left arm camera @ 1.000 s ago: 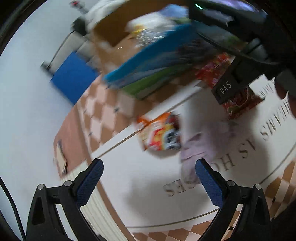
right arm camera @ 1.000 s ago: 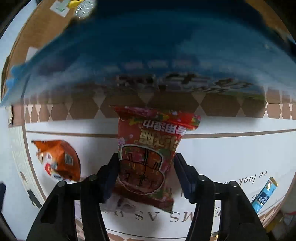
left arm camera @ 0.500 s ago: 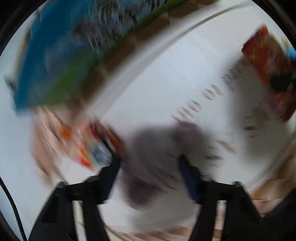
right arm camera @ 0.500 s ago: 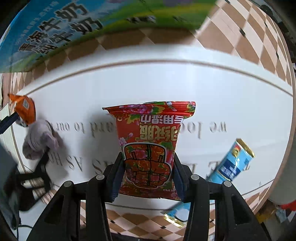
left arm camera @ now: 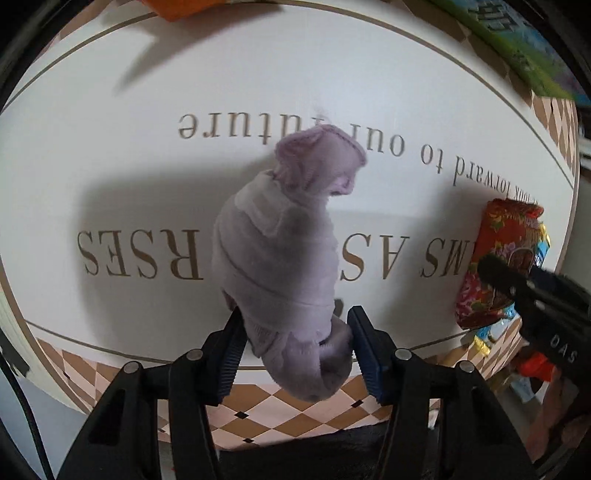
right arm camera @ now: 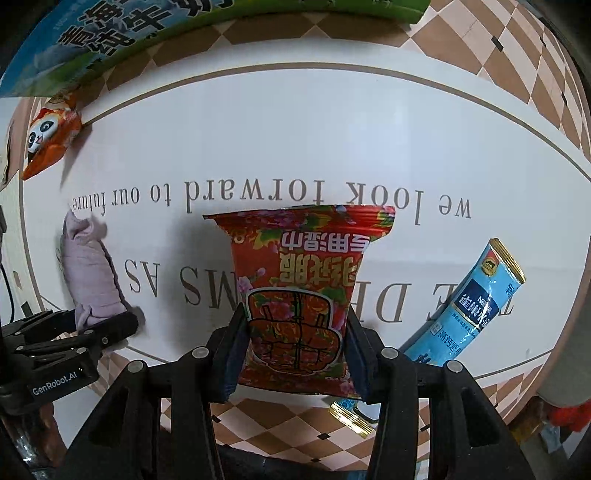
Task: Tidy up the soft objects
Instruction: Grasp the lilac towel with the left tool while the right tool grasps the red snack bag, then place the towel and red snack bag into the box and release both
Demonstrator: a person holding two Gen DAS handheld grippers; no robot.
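Observation:
My left gripper [left arm camera: 295,332] is shut on a rolled lilac sock [left arm camera: 280,251], which lies on the white table with gold lettering [left arm camera: 258,74]. The sock also shows at the left of the right wrist view [right arm camera: 90,273], with the left gripper [right arm camera: 107,325] on its near end. My right gripper [right arm camera: 295,332] is shut on a red flowered packet [right arm camera: 299,288], held just above the table. The packet and the right gripper [left arm camera: 517,284] also show at the right edge of the left wrist view [left arm camera: 498,251].
A light-blue sachet [right arm camera: 469,302] lies right of the red packet. An orange panda packet [right arm camera: 48,140] lies at the far left. A blue-green printed carton [right arm camera: 147,29] stands along the far edge. The checkered border [right arm camera: 277,417] marks the near table edge.
My left gripper swung down over the lilac sock and closed on it. My right gripper stayed shut on the red packet and drew back from the carton toward the near table edge.

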